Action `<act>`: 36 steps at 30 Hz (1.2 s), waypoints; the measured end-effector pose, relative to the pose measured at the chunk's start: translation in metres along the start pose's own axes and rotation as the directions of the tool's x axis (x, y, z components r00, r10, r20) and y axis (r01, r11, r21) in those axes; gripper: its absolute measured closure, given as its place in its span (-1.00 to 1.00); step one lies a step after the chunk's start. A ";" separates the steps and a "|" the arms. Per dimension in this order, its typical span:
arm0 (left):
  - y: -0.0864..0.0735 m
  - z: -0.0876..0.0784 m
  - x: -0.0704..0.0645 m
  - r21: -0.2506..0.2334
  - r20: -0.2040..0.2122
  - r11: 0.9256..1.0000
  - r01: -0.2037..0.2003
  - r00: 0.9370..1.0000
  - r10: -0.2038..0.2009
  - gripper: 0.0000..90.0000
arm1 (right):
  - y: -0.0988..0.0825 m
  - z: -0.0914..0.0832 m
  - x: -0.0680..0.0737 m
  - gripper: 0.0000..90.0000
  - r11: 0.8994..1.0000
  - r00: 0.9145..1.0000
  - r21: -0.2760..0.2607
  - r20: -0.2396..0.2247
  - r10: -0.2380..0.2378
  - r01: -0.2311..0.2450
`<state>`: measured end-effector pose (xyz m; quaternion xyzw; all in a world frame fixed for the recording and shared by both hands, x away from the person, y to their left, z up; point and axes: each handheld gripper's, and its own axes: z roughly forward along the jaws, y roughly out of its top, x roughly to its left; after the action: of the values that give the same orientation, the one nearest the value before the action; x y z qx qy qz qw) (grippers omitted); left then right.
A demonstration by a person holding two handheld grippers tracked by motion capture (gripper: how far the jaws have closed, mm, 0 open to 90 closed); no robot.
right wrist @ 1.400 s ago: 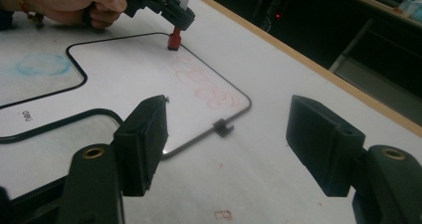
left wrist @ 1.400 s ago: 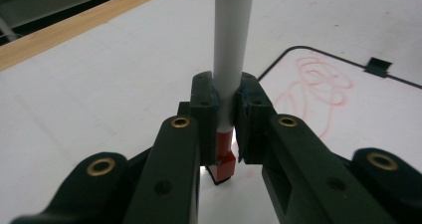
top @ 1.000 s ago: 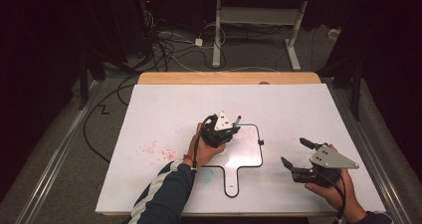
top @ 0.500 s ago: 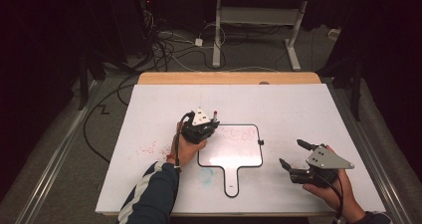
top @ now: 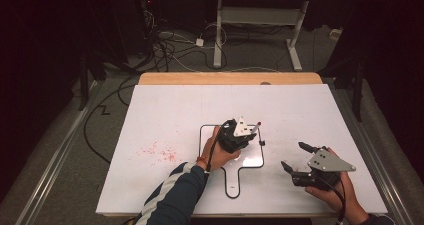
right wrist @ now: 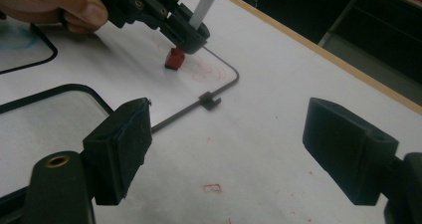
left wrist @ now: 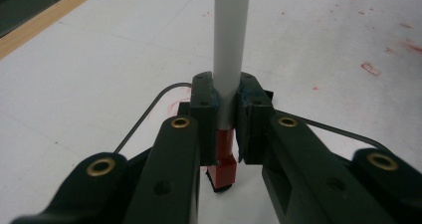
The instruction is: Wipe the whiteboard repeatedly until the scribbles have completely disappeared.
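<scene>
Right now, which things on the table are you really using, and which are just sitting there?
In use:
- left gripper, shut on the white marker
- the marker's red end, down by the small whiteboard
- faint red scribbles on that board

Just there:
- right gripper, open, holding nothing
- old red smudges on the big white table

High view dim, dark surround beyond the white rectangular tabletop (top: pixel 280 110), which is evenly lit, soft glare patch just below the left gripper (top: pixel 239 133), near black jaws soft in both gripper views, faint shadow under the red eraser-like block (right wrist: pixel 174 58).
</scene>
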<state>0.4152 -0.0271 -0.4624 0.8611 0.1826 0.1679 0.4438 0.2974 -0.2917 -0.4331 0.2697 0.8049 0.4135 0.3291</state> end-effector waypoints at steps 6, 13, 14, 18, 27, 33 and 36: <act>-0.018 -0.018 0.019 0.001 -0.048 0.999 0.047 0.998 -0.047 0.75 | -0.001 0.000 -0.001 -0.56 1.000 1.000 0.008 0.005 -0.005 0.005; -0.045 -0.042 0.040 -0.003 -0.105 0.995 0.099 0.990 -0.099 0.75 | 0.000 0.001 0.002 -0.56 1.000 1.000 0.018 0.008 -0.016 0.016; -0.049 -0.044 0.044 -0.002 -0.111 0.993 0.115 0.987 -0.114 0.75 | 0.000 0.001 0.002 -0.56 1.000 1.000 0.016 0.005 -0.017 0.017; -0.060 -0.048 0.055 -0.002 -0.125 0.987 0.161 0.979 -0.160 0.75 | 0.001 0.003 0.003 -0.56 1.000 1.000 0.019 0.000 -0.018 0.018; -0.042 -0.046 0.041 -0.017 -0.097 0.993 0.117 0.988 -0.118 0.75 | 0.001 0.008 0.003 -0.54 1.000 1.000 0.029 -0.023 -0.001 0.002; -0.037 -0.051 0.036 -0.040 -0.085 0.994 0.105 0.991 -0.108 0.75 | 0.000 0.018 0.000 -0.42 0.998 0.998 0.054 -0.056 0.037 -0.034; -0.035 -0.052 0.034 -0.051 -0.081 0.993 0.105 0.991 -0.109 0.75 | 0.001 0.023 -0.004 -0.42 0.996 0.995 0.062 -0.077 0.067 -0.063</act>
<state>0.4157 0.0443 -0.4588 0.8317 0.2430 0.1838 0.4641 0.3177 -0.2825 -0.4410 0.2888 0.8200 0.4102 0.2754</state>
